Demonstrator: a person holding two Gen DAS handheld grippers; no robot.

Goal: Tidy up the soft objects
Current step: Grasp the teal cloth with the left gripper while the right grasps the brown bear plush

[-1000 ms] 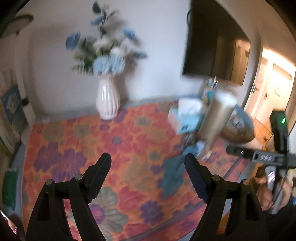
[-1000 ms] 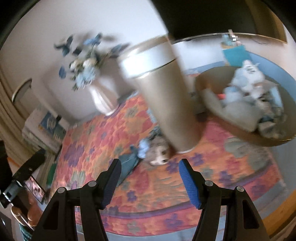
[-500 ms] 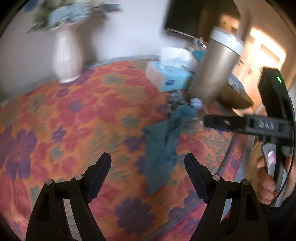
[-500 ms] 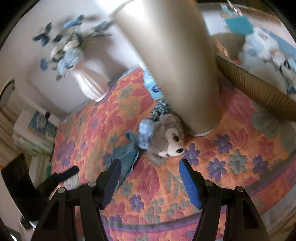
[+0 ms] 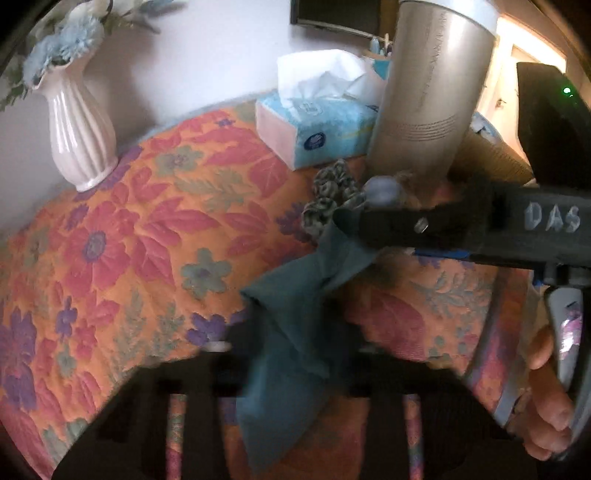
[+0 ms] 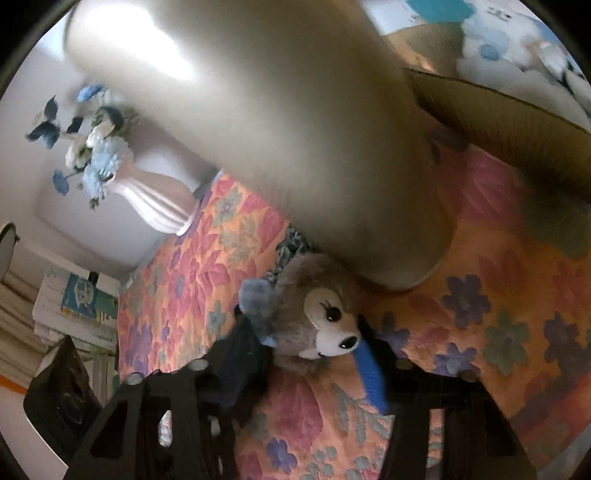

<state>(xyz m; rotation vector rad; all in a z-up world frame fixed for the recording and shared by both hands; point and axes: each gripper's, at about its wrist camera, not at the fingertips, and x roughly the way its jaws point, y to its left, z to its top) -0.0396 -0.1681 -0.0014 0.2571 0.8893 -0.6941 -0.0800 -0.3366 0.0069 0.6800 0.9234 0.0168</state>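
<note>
My right gripper [image 6: 306, 354] stands wide around the fuzzy plush dog [image 6: 317, 317], lying against the smooth beige cylinder [image 6: 295, 147]. My left gripper [image 5: 288, 354], blurred, brackets the limp teal cloth [image 5: 291, 332] on the quilted floral tablecloth [image 5: 147, 229]; its jaws look parted.

A white ribbed vase [image 5: 83, 136] with blue flowers [image 5: 59, 48] stands at the far left of the surface, which is covered by a floral cloth [image 5: 122, 236]. A tissue box [image 5: 317, 129] lies just beside a tall beige cylinder [image 5: 428, 96], and a dark screen [image 5: 336, 14] hangs on the wall behind. In the right wrist view, a stack of books [image 6: 70, 306] is seen at the left.
</note>
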